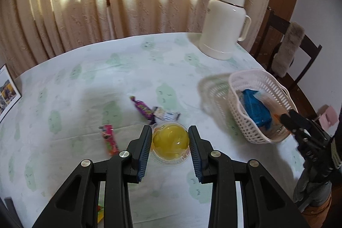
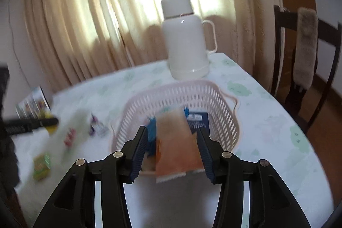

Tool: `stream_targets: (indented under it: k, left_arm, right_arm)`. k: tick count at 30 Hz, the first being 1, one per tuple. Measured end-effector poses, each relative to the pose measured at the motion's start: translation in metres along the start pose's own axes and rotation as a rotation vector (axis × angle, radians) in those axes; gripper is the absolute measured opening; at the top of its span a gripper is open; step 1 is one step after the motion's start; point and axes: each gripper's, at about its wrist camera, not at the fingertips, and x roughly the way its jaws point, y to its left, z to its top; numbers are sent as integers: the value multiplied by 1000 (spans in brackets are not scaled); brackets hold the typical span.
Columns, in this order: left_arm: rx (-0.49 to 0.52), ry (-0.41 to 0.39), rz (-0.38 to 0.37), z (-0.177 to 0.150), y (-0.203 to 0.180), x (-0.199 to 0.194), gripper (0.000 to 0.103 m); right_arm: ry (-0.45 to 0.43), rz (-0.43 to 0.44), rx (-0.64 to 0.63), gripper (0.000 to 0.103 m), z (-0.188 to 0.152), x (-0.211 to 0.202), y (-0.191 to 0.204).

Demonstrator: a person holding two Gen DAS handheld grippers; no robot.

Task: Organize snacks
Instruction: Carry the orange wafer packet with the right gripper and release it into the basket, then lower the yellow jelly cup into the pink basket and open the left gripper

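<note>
My left gripper [image 1: 170, 131] is open, its fingers on either side of a clear cup of yellow jelly [image 1: 170, 143] that sits on the tablecloth. A purple candy [image 1: 142, 107], a white wrapper [image 1: 166, 114] and a pink-red bar [image 1: 110, 139] lie near it. The pink slotted basket [image 1: 236, 108] stands to the right with a blue packet [image 1: 255, 109] inside. My right gripper [image 2: 172, 131] is open over the basket [image 2: 222, 108]; an orange packet [image 2: 175, 143] lies between its fingers, leaning over the basket's near rim. A dark blue packet [image 2: 197, 122] is in the basket.
A white thermos jug [image 1: 224, 20] stands at the table's far side, also in the right wrist view [image 2: 186, 35]. A dark chair [image 2: 307, 52] with a furry cover is at the right. A green-yellow packet [image 2: 41, 166] and photo cards [image 2: 32, 105] lie at the left.
</note>
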Motion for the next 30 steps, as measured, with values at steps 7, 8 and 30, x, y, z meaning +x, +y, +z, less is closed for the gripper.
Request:
stream_targets:
  k: [7, 8, 30]
  left_arm:
    - [33, 0, -7, 1, -16, -1, 32]
    - [37, 0, -8, 1, -18, 0, 32]
    - [169, 25, -136, 40, -104, 35, 32]
  right_arm:
    - [49, -77, -18, 49, 9, 27, -8]
    - [54, -91, -8, 49, 12, 31, -12]
    - [-171, -124, 141, 49, 17, 2, -39]
